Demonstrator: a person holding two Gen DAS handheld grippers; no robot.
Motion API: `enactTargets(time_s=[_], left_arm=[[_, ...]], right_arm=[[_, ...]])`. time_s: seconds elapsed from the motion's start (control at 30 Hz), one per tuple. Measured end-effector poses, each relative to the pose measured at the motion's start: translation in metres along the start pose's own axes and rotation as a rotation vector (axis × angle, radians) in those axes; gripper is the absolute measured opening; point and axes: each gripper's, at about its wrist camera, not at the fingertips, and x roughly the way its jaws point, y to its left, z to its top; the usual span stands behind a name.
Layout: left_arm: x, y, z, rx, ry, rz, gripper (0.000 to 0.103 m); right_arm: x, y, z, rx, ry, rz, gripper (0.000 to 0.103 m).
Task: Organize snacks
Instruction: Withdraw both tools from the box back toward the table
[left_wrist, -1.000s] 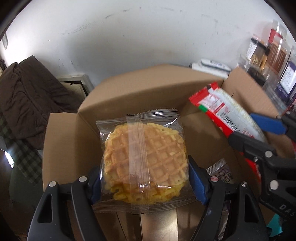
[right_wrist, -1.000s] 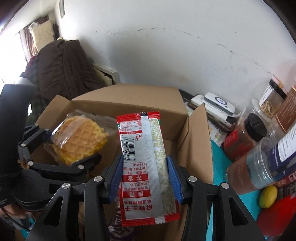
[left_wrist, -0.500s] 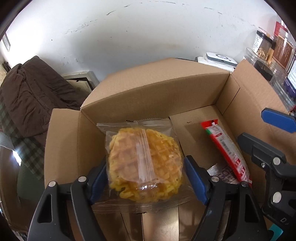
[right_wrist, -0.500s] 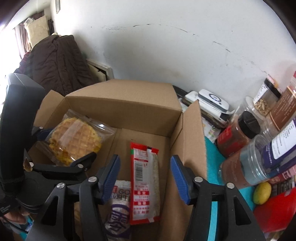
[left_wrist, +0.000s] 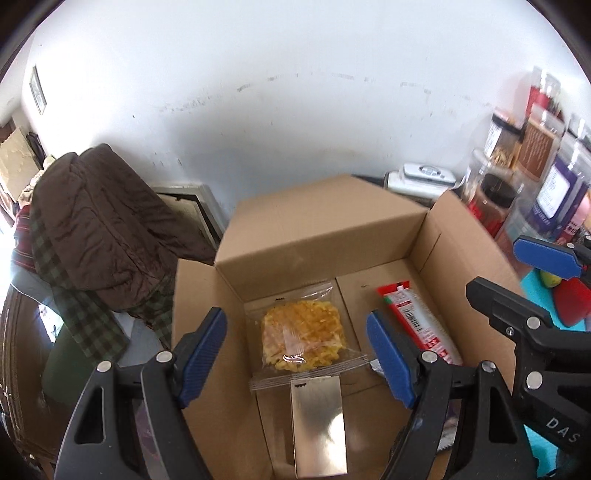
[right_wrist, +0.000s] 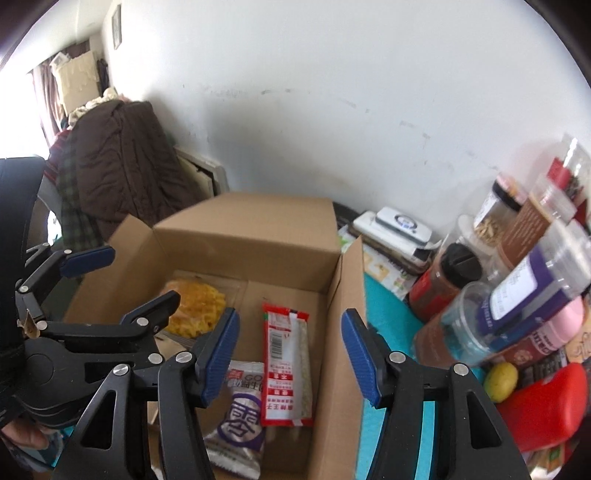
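Against the scuffed white wall at frame top, your brown cardboard box sits on teal matting with the crinkly waffle pack and glossy red packet lying flat inside, while both your left gripper and right gripper are spread wide, gripping nothing.

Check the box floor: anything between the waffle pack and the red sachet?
Nothing. Left wrist view shows bare cardboard floor between the waffle pack and the red sachet; they lie apart in the box.
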Motion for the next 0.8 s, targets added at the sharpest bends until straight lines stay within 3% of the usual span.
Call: enactTargets(time_s=[0.4, 0.8], left_arm=[[-0.093, 0.007, -0.009, -0.021, -0.136, -0.011, 0.078], [-0.184, 0.000, -0.045, -0.028, -0.279, -0.040, 0.078]], right_arm=[[-0.085, 0.013, 0.000, -0.004, -0.144, -0.012, 0.058], [-0.171, 0.026, -0.034, 0.000, -0.291, -0.017, 0.058]])
